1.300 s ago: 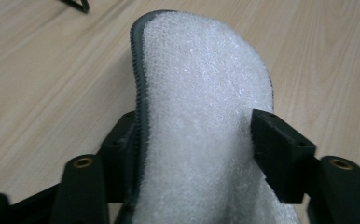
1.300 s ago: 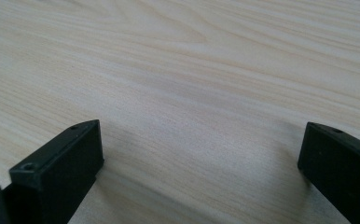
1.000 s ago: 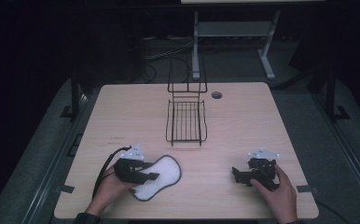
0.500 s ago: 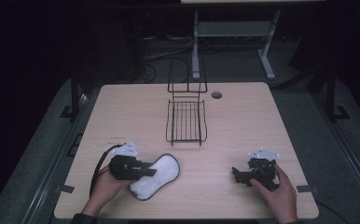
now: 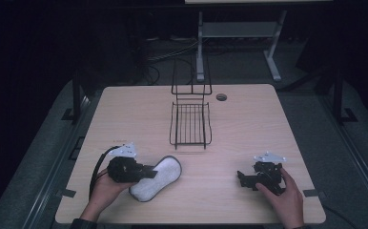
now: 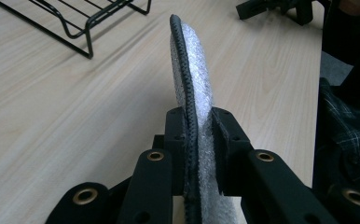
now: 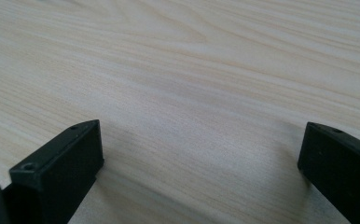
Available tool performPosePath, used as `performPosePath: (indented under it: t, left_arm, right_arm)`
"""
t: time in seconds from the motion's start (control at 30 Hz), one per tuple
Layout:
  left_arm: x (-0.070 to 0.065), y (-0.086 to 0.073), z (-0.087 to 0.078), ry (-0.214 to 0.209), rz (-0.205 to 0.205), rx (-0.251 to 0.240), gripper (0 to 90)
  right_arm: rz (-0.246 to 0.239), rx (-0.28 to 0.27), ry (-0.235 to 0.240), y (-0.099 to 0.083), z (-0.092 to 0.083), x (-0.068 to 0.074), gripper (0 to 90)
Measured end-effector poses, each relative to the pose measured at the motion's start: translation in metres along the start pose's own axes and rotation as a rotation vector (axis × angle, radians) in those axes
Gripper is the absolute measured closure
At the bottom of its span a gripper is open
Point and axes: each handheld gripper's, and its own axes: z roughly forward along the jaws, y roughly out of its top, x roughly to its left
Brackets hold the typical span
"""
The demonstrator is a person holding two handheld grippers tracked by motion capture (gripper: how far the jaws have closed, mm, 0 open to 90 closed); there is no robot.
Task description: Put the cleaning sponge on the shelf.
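Observation:
A white padded insole (image 5: pixel 162 175) with a dark stitched rim lies low over the near-left part of the wooden table (image 5: pixel 249 129). My left gripper (image 5: pixel 149 171) is shut on its heel end. In the left gripper view the insole (image 6: pixel 192 70) runs edge-on away from the left gripper (image 6: pixel 199 126), pinched between both jaws. My right gripper (image 5: pixel 241 179) rests on the table at the near right, held by a hand. In the right gripper view the right gripper (image 7: pixel 201 140) is open, with bare wood between its fingers (image 7: pixel 71 154).
A black wire rack (image 5: pixel 190 123) stands in the middle of the table, its tall back toward the far edge; the rack (image 6: pixel 82 23) also shows in the left gripper view. A small round hole (image 5: pixel 221 97) sits near the far edge. A metal stand (image 5: pixel 234 38) is beyond the table.
My left gripper has drawn the insole slightly to the left, toward the near-left of the table. The right gripper has stayed where it was.

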Motion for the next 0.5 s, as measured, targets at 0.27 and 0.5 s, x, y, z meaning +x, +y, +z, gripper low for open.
performPosePath:
  t: [0.27, 0.5]
  left_arm:
    - [0.003, 0.007, -0.011, 0.035, 0.0, -0.02, 77.1]
    - [0.006, 0.015, -0.016, 0.047, 0.002, -0.037, 77.2]
  right_arm:
    - [0.0, 0.0, 0.0, 0.0, 0.0, 0.0, 0.0]
    - [0.001, 0.0, 0.001, 0.0, 0.0, 0.0, 0.0]
